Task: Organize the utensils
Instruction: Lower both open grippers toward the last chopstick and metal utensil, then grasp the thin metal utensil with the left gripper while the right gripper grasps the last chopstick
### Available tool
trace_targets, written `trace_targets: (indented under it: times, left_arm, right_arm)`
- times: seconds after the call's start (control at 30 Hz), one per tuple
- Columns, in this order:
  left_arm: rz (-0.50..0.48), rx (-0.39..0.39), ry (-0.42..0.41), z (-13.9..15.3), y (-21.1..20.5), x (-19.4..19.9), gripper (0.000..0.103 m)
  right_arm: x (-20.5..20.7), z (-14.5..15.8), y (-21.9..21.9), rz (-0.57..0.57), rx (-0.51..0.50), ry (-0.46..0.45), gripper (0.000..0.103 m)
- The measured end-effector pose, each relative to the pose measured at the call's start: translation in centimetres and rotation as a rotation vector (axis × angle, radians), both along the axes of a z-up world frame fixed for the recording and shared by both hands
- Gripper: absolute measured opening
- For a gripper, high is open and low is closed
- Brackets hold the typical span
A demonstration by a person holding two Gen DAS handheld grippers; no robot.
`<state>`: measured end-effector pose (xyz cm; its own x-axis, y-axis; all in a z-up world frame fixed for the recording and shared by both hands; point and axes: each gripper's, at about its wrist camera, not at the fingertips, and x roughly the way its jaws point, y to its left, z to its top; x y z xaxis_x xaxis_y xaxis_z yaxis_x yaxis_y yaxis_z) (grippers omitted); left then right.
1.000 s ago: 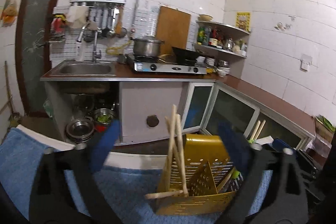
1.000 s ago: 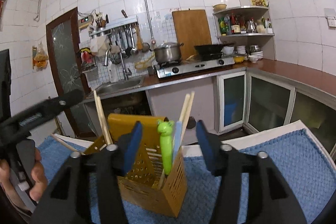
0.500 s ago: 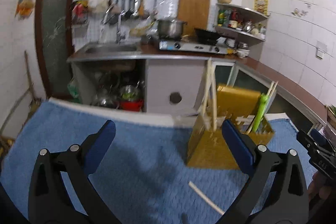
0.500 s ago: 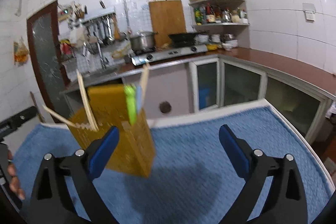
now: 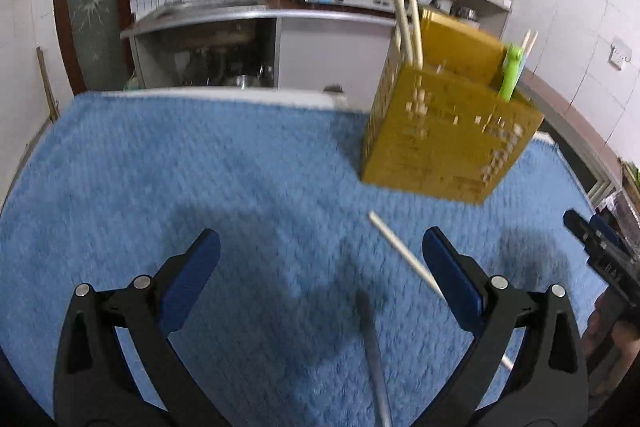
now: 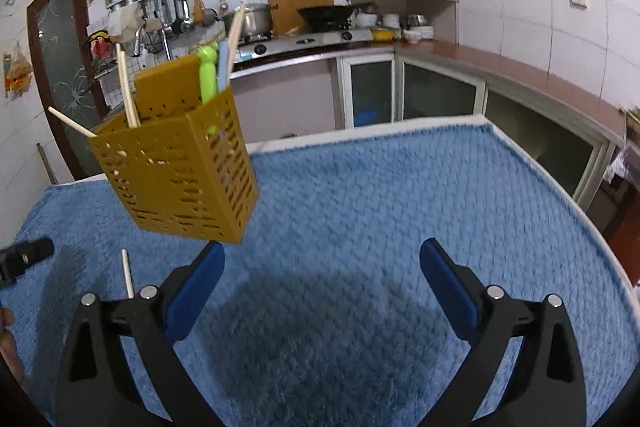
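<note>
A yellow perforated utensil holder (image 5: 448,131) stands on the blue towel (image 5: 200,167), with pale chopsticks (image 5: 412,23) and a green-handled utensil (image 5: 510,75) upright in it. One loose pale chopstick (image 5: 404,251) lies on the towel in front of the holder, just inside my left gripper's right finger. A blurred grey rod-like utensil (image 5: 370,339) lies nearer, between the fingers. My left gripper (image 5: 320,247) is open and holds nothing. In the right wrist view the holder (image 6: 180,171) sits to the upper left of my right gripper (image 6: 320,259), which is open and holds nothing. The loose chopstick (image 6: 127,273) lies left of it.
The towel ends at the table's white edge (image 6: 580,211) on the right and far side. Beyond it are kitchen cabinets, a stove (image 6: 312,39) and a sink (image 5: 208,3). The other gripper's tip (image 5: 600,251) and a hand (image 5: 608,331) show at the right border.
Both grippers tipped downward toward the towel. The right jaws widened and the holder moved from between them to the upper left. The loose chopstick and grey utensil came into the left view.
</note>
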<state>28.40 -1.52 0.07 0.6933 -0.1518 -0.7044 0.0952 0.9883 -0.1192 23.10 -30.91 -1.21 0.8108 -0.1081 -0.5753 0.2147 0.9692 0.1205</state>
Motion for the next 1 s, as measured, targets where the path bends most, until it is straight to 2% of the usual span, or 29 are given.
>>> trace_targets:
  times: [0.2, 0.33, 0.47, 0.57, 0.7, 0.77, 0.83, 1.0]
  left_arm:
    - [-0.028, 0.009, 0.054, -2.9, -0.8, -0.4, 0.098]
    - [-0.013, 0.057, 0.059, -3.5, -1.2, -0.6, 0.098]
    - [-0.012, 0.059, 0.089, -3.7, -1.7, -0.8, 0.098]
    - [-0.047, 0.058, 0.126, -4.3, -2.5, -0.7, 0.095]
    - [-0.076, 0.105, 0.159, -5.0, -3.6, -0.8, 0.067]
    - [-0.066, 0.112, 0.159, -5.0, -3.5, -0.8, 0.062]
    - [-0.053, 0.119, 0.159, -5.0, -3.4, -0.7, 0.051]
    - [-0.057, 0.144, 0.163, -4.9, -3.8, -0.6, 0.032]
  right_arm:
    - [-0.1, -0.7, -0.7, -0.018, 0.032, -0.012, 0.096]
    - [-0.2, -0.9, -0.8, -0.024, 0.037, -0.019, 0.096]
    - [-0.2, -1.2, -0.9, -0.023, 0.04, -0.013, 0.096]
    - [0.0, -1.5, -0.7, -0.016, 0.042, 0.007, 0.096]
    - [0.1, -1.4, -0.4, -0.016, 0.027, 0.014, 0.096]
    - [0.0, -1.4, -0.5, -0.018, 0.027, 0.012, 0.096]
    - [0.0, -1.4, -0.6, -0.021, 0.032, 0.012, 0.096]
    - [0.4, -1.7, -0.4, -0.02, 0.043, 0.036, 0.096]
